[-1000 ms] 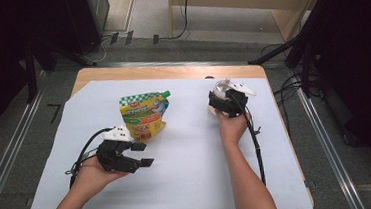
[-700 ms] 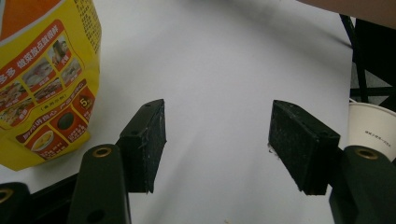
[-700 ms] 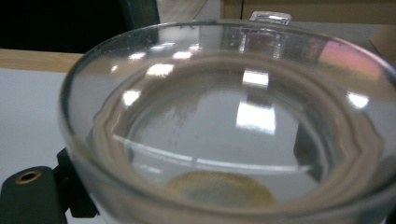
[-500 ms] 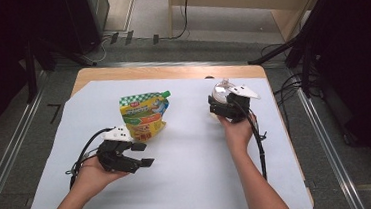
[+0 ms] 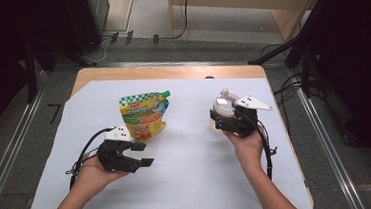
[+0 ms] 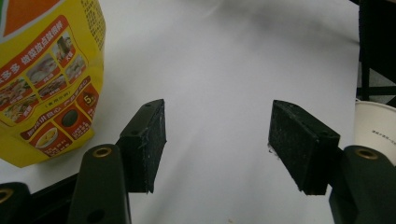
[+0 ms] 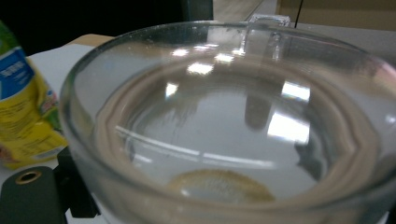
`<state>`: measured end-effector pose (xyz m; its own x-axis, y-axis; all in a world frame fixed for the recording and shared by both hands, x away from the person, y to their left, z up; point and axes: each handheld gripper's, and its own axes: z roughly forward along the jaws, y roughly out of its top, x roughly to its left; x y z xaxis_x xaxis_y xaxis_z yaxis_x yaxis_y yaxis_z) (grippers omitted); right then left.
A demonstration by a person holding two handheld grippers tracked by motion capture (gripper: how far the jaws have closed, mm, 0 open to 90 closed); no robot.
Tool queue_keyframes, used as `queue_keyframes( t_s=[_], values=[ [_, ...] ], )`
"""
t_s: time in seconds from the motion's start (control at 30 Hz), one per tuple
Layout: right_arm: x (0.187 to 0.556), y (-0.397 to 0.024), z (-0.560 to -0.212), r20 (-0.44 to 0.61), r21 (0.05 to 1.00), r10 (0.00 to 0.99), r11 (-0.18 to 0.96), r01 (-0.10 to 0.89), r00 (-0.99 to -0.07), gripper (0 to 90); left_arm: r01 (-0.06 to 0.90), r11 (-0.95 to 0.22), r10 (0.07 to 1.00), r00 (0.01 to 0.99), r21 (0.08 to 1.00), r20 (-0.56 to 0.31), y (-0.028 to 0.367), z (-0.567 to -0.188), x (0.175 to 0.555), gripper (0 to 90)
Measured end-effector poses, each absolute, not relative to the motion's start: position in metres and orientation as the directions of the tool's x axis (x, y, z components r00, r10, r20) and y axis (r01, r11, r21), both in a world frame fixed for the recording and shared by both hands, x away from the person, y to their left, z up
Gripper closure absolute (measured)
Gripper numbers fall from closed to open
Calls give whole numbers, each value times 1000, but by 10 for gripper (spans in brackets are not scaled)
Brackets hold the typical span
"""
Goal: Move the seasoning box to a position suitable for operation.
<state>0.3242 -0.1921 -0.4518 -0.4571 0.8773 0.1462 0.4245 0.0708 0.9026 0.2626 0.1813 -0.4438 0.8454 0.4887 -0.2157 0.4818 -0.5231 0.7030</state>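
A yellow stand-up pouch (image 5: 143, 116) with a green spout cap stands left of the middle of the white sheet (image 5: 190, 184). Its lower corner shows in the left gripper view (image 6: 46, 79). My left gripper (image 5: 144, 154) rests near the pouch's base, open, with bare sheet between its pads (image 6: 217, 144). A pale cup with a clear dome lid (image 5: 223, 103) is raised off the sheet at the right, and my right gripper (image 5: 223, 120) is shut on it. The lid (image 7: 224, 126) looms close in the right gripper view. The cup's white wall (image 6: 373, 128) shows in the left gripper view.
The wooden table (image 5: 171, 71) shows beyond the sheet's far edge. Black cables (image 5: 84, 155) trail from both grippers over the sheet. Metal rails (image 5: 7, 158) run along the floor on both sides, and dark stands (image 5: 299, 50) rise at the back right.
My right gripper has moved toward the near side and upward, carrying the lidded cup with it. The left gripper and the pouch have stayed where they were.
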Motion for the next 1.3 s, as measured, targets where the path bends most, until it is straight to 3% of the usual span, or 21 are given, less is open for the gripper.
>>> queue_keyframes(
  t_s=[0.5, 1.3],
  values=[
    [289, -188, -461, 131, 901, 835, 125, 415, -535, 111, 471, -529, 487, 850, 706, -202, 184, -442, 262, 374],
    [271, -119, -489, 161, 873, 703, 227, 432, -693, 110, 475, -526, 489, 848, 706, -206, 185, -442, 263, 374]
  ],
)
